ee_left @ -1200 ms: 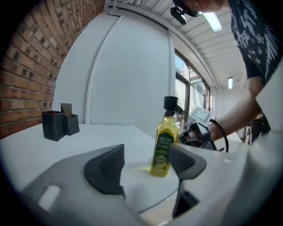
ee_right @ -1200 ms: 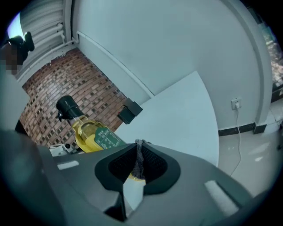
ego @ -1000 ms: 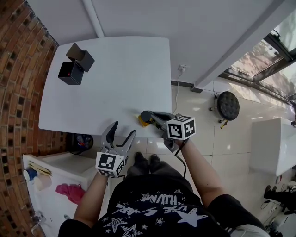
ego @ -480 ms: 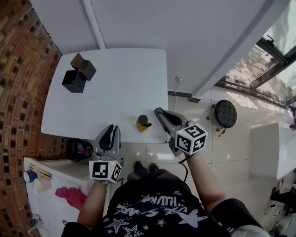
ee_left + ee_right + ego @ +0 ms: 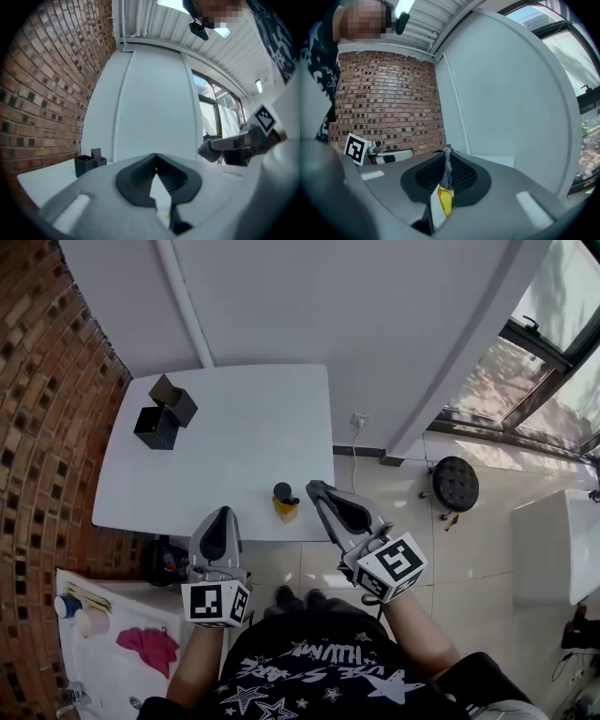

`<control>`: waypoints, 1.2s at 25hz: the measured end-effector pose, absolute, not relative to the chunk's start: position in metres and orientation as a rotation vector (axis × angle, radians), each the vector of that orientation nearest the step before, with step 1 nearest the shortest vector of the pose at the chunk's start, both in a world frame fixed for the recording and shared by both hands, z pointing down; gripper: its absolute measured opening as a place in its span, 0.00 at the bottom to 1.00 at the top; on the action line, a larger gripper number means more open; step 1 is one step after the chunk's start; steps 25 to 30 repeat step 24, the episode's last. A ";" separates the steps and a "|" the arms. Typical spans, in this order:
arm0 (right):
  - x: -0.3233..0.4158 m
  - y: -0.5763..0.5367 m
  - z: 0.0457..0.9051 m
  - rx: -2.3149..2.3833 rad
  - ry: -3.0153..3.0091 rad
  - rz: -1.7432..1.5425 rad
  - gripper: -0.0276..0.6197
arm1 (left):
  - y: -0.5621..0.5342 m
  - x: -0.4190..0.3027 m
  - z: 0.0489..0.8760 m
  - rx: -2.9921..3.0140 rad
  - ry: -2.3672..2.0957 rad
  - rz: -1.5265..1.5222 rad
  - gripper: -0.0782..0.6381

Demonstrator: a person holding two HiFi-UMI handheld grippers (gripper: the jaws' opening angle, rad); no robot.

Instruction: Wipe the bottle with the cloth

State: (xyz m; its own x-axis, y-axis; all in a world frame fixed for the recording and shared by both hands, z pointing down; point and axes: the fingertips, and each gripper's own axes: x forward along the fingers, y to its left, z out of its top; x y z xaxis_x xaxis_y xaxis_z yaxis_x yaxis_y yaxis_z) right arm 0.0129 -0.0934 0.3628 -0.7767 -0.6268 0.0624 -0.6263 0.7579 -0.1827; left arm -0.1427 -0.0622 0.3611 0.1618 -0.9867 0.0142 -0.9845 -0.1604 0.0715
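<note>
A small dark bottle [image 5: 283,490] stands near the front edge of the white table [image 5: 234,437], with a yellow cloth [image 5: 285,509] at its foot. My right gripper [image 5: 313,487] hovers just right of it, apart from it, jaws together. In the right gripper view [image 5: 446,151] a grey strip and a yellow patch [image 5: 443,200] show in the slit between the jaws; they seem to lie beyond them. My left gripper [image 5: 218,513] hangs before the table's edge. Its jaws have just been closing and now meet [image 5: 155,154] with nothing between them.
Two black boxes [image 5: 161,418] sit at the table's far left, beside a brick wall [image 5: 47,381]. A white cabinet with a pink rag [image 5: 148,648] stands at lower left. A dark stool [image 5: 457,482] is on the tiled floor at right.
Both grippers have lifted and drawn back from the table. The left jaws went from open to closed. The right gripper has come away from the bottle, which stays at the table's front edge.
</note>
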 end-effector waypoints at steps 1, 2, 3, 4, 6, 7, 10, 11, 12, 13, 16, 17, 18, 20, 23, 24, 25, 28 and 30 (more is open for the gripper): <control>0.012 -0.090 0.366 -1.049 2.949 -0.311 0.09 | -0.060 -0.141 0.364 2.346 -1.985 -0.057 0.11; 0.012 -0.088 0.370 -1.053 2.950 -0.331 0.09 | -0.057 -0.138 0.366 2.351 -1.980 -0.055 0.11; 0.012 -0.087 0.373 -1.056 2.949 -0.348 0.09 | -0.055 -0.136 0.368 2.355 -1.979 -0.047 0.11; 0.013 -0.085 0.375 -1.058 2.951 -0.357 0.09 | -0.053 -0.134 0.369 2.354 -1.984 -0.035 0.11; 0.014 -0.084 0.378 -1.057 2.960 -0.356 0.09 | -0.050 -0.133 0.367 2.341 -1.996 -0.014 0.11; 0.015 -0.084 0.379 -1.058 2.962 -0.356 0.09 | -0.049 -0.132 0.367 2.336 -1.995 -0.009 0.11; 0.018 -0.085 0.378 -1.075 2.951 -0.362 0.09 | -0.045 -0.129 0.369 2.345 -1.984 0.001 0.11; 0.019 -0.086 0.378 -1.089 2.946 -0.358 0.09 | -0.044 -0.128 0.369 2.349 -1.984 0.005 0.11; 0.020 -0.086 0.378 -1.106 2.941 -0.350 0.09 | -0.044 -0.128 0.369 2.350 -1.984 0.010 0.11; 0.021 -0.087 0.378 -1.121 2.937 -0.343 0.09 | -0.044 -0.129 0.370 2.348 -1.986 0.014 0.11; 0.019 -0.088 0.377 -1.129 2.939 -0.336 0.09 | -0.047 -0.133 0.374 2.336 -2.001 0.017 0.11; 0.017 -0.088 0.377 -1.124 2.944 -0.334 0.09 | -0.047 -0.134 0.374 2.334 -2.002 0.014 0.11; 0.016 -0.087 0.377 -1.120 2.948 -0.329 0.09 | -0.047 -0.134 0.374 2.334 -2.001 0.014 0.11; 0.014 -0.087 0.377 -1.119 2.952 -0.321 0.09 | -0.046 -0.134 0.374 2.337 -1.995 0.023 0.11; 0.014 -0.086 0.378 -1.121 2.953 -0.325 0.09 | -0.045 -0.134 0.376 2.338 -1.987 0.037 0.11; 0.013 -0.086 0.378 -1.122 2.953 -0.327 0.09 | -0.045 -0.135 0.376 2.334 -1.985 0.041 0.11; 0.013 -0.086 0.378 -1.122 2.953 -0.327 0.09 | -0.045 -0.135 0.376 2.334 -1.985 0.041 0.11; 0.013 -0.086 0.378 -1.122 2.953 -0.327 0.09 | -0.045 -0.135 0.376 2.334 -1.985 0.041 0.11; 0.013 -0.086 0.378 -1.122 2.953 -0.327 0.09 | -0.045 -0.135 0.376 2.334 -1.985 0.041 0.11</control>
